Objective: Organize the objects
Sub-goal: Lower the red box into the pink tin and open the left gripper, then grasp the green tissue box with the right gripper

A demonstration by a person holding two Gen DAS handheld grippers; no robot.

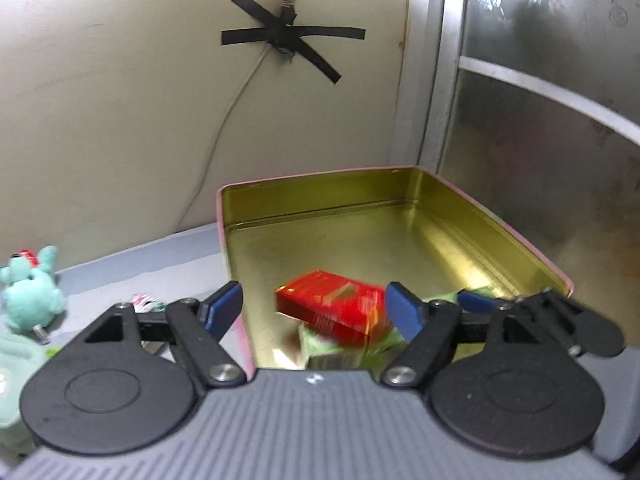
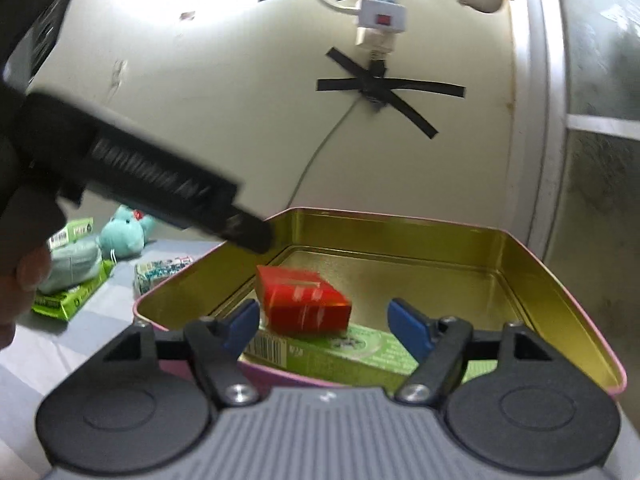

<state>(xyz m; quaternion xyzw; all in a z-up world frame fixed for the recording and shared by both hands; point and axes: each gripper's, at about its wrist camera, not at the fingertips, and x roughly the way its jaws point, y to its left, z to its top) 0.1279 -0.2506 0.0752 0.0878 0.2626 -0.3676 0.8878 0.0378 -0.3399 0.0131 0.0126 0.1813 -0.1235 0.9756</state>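
inside the gold tin (image 2: 520,264), a red box (image 2: 304,300) lay on a green box (image 2: 352,350); both the left gripper (image 1: 314,304) and right gripper (image 2: 324,322) stood wide, empty. a plush toy (image 2: 124,234) and packets waited on the bench (image 2: 52,344).

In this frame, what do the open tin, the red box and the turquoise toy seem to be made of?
Open tin: thin sheet metal, apparently; glossy gold inside with reflections, pink outside, rolled rim.
Red box: likely glossy printed cardboard or a film-wrapped carton; sharp folded edges, though blurred.
Turquoise toy: soft plush fabric; fuzzy surface and rounded stuffed shape.
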